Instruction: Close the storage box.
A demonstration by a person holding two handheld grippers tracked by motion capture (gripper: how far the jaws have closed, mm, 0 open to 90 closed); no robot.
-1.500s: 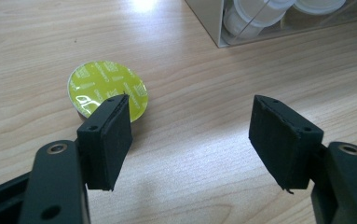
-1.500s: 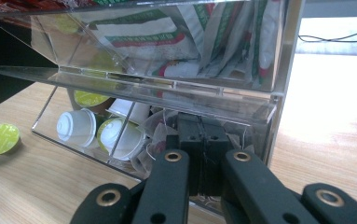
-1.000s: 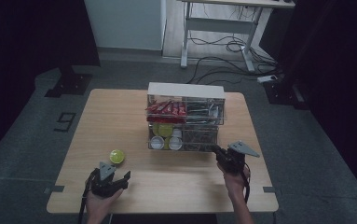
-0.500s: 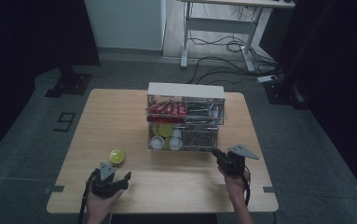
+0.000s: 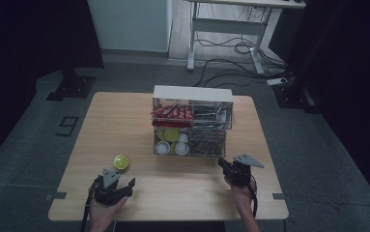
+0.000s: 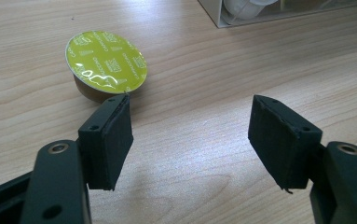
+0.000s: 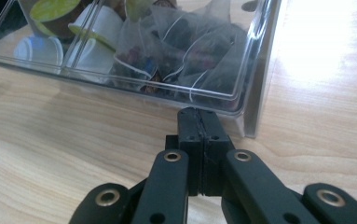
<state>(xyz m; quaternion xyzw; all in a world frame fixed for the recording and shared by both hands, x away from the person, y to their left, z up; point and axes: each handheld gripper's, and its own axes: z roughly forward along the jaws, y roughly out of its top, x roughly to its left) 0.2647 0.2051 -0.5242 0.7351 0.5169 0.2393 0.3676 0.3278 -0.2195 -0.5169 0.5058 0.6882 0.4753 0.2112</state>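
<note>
The fingers of the right gripper (image 7: 199, 119) are pressed together, pad against pad, with nothing between them. Their tips sit just in front of the lower front edge of the clear organizer (image 7: 255, 70), at its right corner; whether they touch the plastic I cannot tell. The fingers of the left gripper (image 6: 190, 135) stand wide apart and hold nothing. Between them is only bare wood of the counter (image 6: 190, 70). The yellow-lidded capsule (image 6: 105, 60) lies at about 11 o'clock from the left finger (image 6: 108, 140), just beyond its tip, upright on the counter with its foil lid up.

In the high view, the right gripper (image 5: 227, 166) is at 5 o'clock of the counter (image 5: 124, 116), held by a hand (image 5: 240, 188) that comes in from the bottom edge, and it points toward 11 o'clock at the organizer (image 5: 192, 94). The left gripper (image 5: 124, 186) is at 7 o'clock, low over the wood, with the capsule (image 5: 121, 162) at 12 o'clock from it.

The right gripper view shows what the high view leaves too small: tea bags (image 7: 185, 51) with white strings in the near compartment and white capsules (image 7: 99, 23) in the one beside it. The left gripper view shows the print on the lid, but it is too small to read.
</note>
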